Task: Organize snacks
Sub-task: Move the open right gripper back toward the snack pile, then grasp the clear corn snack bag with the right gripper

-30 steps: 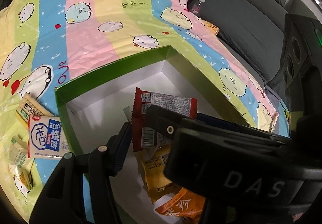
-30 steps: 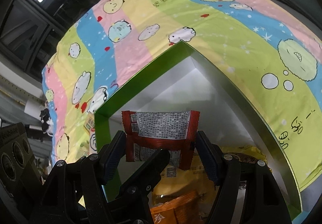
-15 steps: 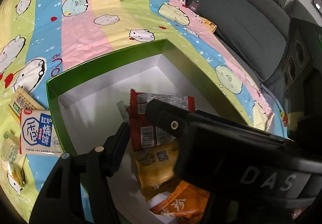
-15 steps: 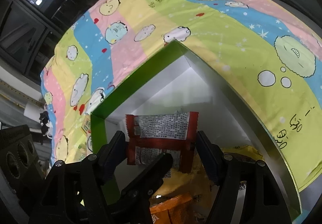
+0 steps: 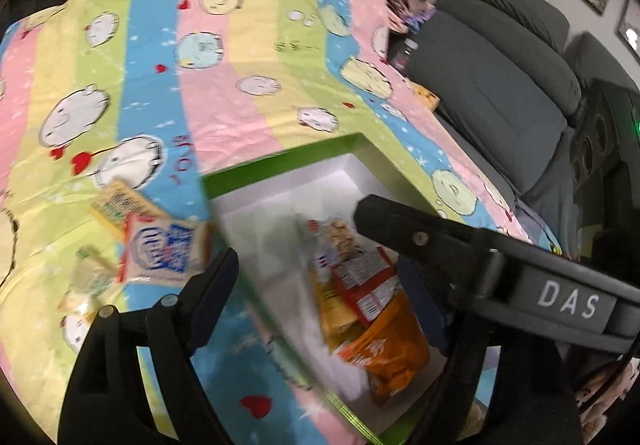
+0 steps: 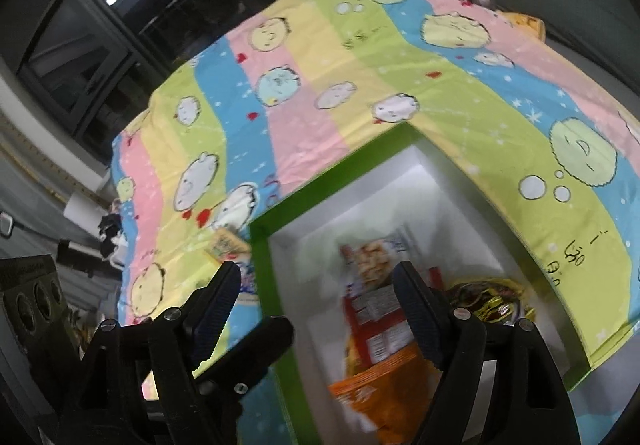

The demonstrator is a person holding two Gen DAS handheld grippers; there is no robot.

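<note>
Both your grippers, left gripper (image 5: 294,241) and right gripper (image 6: 318,303), are opening wide and hold nothing above the green box (image 6: 320,193) with the red snack packet (image 6: 378,319) inside.

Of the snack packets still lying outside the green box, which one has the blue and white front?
The blue-and-white packet, closest to the box. It overlaps the yellow-green packet behind it; the pale packet lies nearer the camera.

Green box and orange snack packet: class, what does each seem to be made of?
Green box: probably cardboard, matte white inside; stiff straight walls, sharp folded corners.
Orange snack packet: likely thin plastic film, slightly glossy; it crumples and carries printed lettering.
</note>
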